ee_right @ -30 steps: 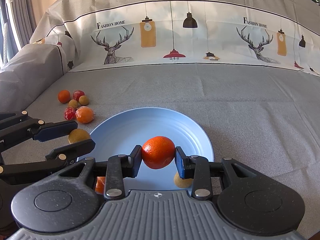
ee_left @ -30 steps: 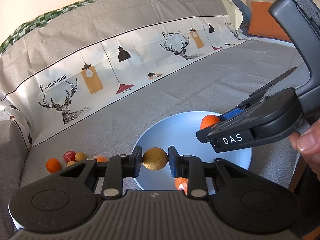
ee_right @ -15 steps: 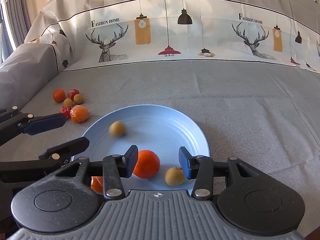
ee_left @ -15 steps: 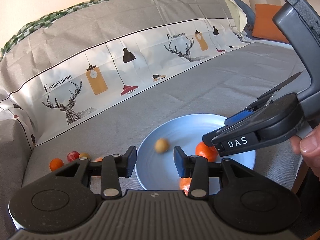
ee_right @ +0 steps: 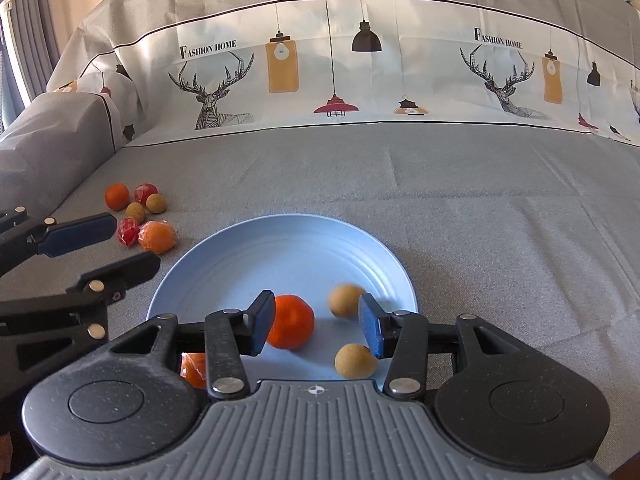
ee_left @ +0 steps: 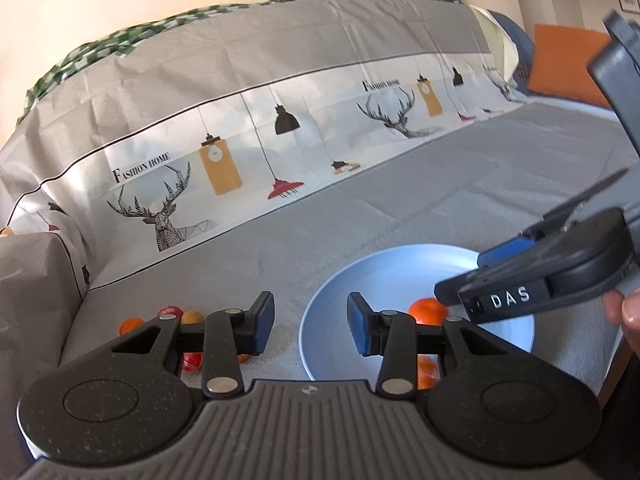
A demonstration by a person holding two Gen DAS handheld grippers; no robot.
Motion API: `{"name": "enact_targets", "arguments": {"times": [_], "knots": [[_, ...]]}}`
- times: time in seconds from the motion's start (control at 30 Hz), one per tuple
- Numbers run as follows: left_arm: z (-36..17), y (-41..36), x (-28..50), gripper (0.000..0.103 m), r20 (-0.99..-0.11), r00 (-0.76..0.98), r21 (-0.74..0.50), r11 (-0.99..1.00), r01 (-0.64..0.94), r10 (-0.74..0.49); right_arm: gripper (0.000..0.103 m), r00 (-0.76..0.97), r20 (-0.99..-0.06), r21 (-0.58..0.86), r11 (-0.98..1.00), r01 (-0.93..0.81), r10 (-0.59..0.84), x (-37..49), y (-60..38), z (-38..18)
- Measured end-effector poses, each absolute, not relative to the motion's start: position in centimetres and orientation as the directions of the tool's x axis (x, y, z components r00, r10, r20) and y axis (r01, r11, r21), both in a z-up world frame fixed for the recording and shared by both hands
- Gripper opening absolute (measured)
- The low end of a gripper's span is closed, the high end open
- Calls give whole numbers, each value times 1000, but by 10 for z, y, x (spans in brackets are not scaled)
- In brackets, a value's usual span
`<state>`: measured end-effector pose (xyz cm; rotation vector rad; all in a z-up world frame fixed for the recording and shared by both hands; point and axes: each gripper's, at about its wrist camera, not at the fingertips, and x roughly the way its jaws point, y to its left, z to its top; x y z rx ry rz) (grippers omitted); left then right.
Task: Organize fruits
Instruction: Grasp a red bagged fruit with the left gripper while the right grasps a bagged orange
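A light blue plate (ee_right: 280, 248) lies on the grey sofa cover. On it are an orange (ee_right: 292, 322), two small brown fruits (ee_right: 346, 300) (ee_right: 355, 361), the farther one blurred, and a wrapped orange (ee_right: 194, 368) half hidden under my right gripper. My right gripper (ee_right: 316, 322) hovers open over the plate's near side, its pads apart from the orange below. My left gripper (ee_left: 310, 320) is open with nothing between its fingers, just left of the plate (ee_left: 380, 276). The orange (ee_left: 428, 310) and right gripper (ee_left: 476, 272) also show there.
A cluster of loose fruits lies left of the plate: an orange (ee_right: 117, 196), a red fruit (ee_right: 145, 193), two brown ones (ee_right: 156, 203), a wrapped red one (ee_right: 129, 231) and a wrapped orange (ee_right: 157, 236). The sofa back (ee_right: 360, 60) rises behind, an armrest (ee_right: 48, 140) at left.
Both grippers opened. The brown fruit left the left gripper and rolled across the plate; the orange dropped from the right gripper onto the plate. The left view swung slightly left.
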<state>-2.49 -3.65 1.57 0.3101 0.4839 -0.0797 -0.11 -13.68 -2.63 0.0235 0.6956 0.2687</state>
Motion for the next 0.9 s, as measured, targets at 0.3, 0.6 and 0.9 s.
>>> {"name": "enact_targets", "arguments": {"times": [0.3, 0.6, 0.9], "knots": [[25, -27, -25, 45, -469, 883, 212, 968, 133, -18, 48, 738, -621, 117, 963, -245, 263, 0, -133, -25], [49, 5, -18, 44, -493, 868, 86, 989, 118, -61, 48, 745, -602, 153, 957, -247, 289, 5, -128, -20], [48, 84, 37, 44, -554, 832, -49, 997, -56, 20, 48, 733, -575, 177, 930, -322, 363, 5, -102, -13]]}}
